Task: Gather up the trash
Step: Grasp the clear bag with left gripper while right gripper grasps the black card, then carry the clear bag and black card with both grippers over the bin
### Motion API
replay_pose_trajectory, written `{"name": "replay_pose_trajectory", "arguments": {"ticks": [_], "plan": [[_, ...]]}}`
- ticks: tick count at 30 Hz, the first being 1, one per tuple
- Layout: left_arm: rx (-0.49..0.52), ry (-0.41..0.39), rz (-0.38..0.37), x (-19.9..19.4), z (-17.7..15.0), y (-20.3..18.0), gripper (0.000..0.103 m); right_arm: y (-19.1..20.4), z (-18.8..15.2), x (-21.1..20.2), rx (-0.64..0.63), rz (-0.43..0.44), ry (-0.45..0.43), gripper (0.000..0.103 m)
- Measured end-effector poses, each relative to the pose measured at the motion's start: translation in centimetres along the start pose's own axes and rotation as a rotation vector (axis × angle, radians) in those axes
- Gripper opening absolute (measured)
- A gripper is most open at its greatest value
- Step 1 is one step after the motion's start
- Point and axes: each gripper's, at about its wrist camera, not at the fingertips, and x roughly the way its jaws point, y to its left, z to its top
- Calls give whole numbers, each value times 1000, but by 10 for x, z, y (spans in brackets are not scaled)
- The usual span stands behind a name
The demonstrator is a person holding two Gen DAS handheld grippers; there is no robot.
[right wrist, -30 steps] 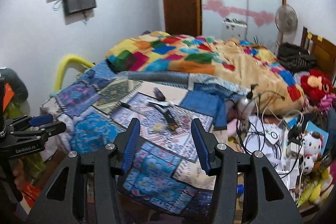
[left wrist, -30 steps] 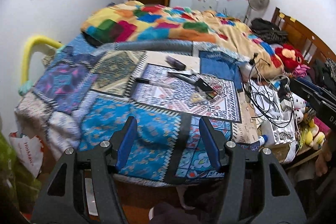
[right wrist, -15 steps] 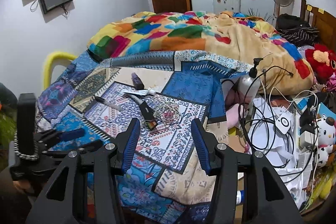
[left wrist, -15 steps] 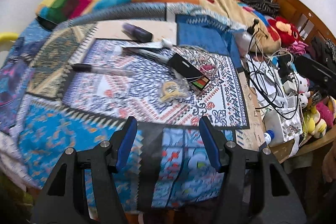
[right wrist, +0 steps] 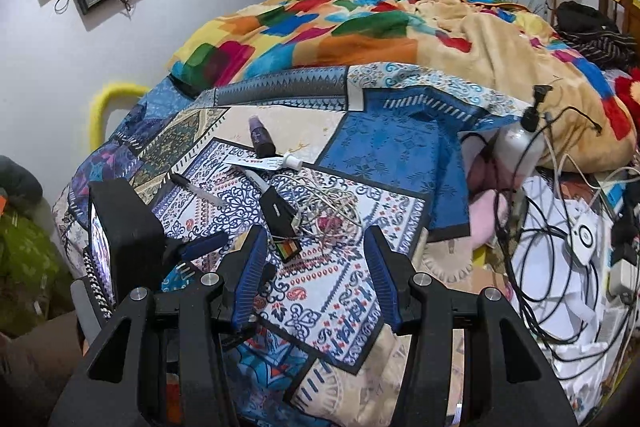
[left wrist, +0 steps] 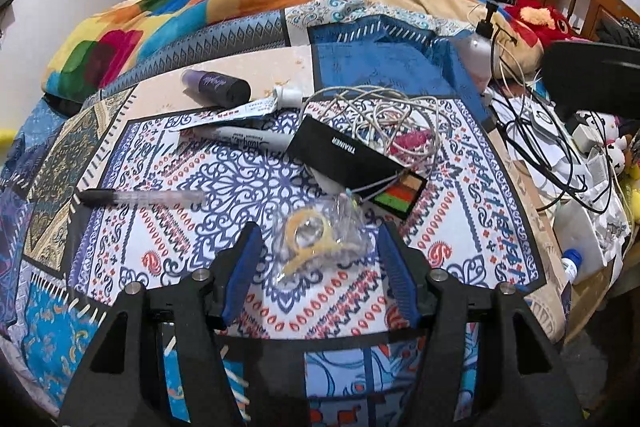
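Our bed (left wrist: 400, 75), spread with a patterned patchwork cover.

On it we see a purple bottle (left wrist: 214, 87), a squeezed tube (left wrist: 256, 107), a marker (left wrist: 244, 139), a pen (left wrist: 140, 197), a black card (left wrist: 344, 157), tangled cable (left wrist: 380, 111), and a clear plastic wrapper (left wrist: 320, 239).

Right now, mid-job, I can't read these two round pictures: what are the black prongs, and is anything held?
Each picture comes from a camera on a hand-held two-finger gripper, looking along its blue-padded fingers. The left gripper frames a crinkled clear plastic bag with a yellow tape ring on the patterned blue-and-white bedspread; its jaws have just been closing but touch nothing. The right gripper is open and empty. Nearby lie a black flat card, a tangled white cable, a clear pen and a purple bottle.
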Motion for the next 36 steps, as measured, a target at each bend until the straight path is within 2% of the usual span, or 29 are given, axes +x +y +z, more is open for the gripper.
{"name": "replay_pose_trajectory", "arguments": {"ticks": [2, 5, 11, 16, 21, 23, 26, 27, 29, 36], "plan": [[-16, 0, -15, 1, 1, 4, 38, 2, 4, 8, -6, 23, 12, 46], [-56, 6, -8, -3, 0, 14, 31, 7, 9, 23, -26, 46, 42, 42], [-193, 15, -31, -18, -12, 49, 28, 28, 15, 58, -121, 68, 105, 29], [-272, 11, -28, -35, -26, 75, 28, 36, 20, 86, -163, 57, 149, 28], [-304, 18, -33, -42, -34, 86, 28, 40, 17, 111, -210, -3, 201, 28], [-308, 19, -35, -44, -35, 87, 28, 42, 16, 111, -227, -27, 184, 26], [-313, 22, -39, -46, -37, 86, 28, 44, 16, 107, -215, 7, 172, 9], [-314, 22, -41, -47, -37, 86, 28, 44, 17, 105, -206, 13, 172, 8], [-315, 20, -40, -50, -37, 85, 28, 47, 18, 101, -212, -9, 159, 8], [-325, -8, -34, -71, -33, 85, 28, 58, 23, 69, -219, 12, 101, 7]]}}
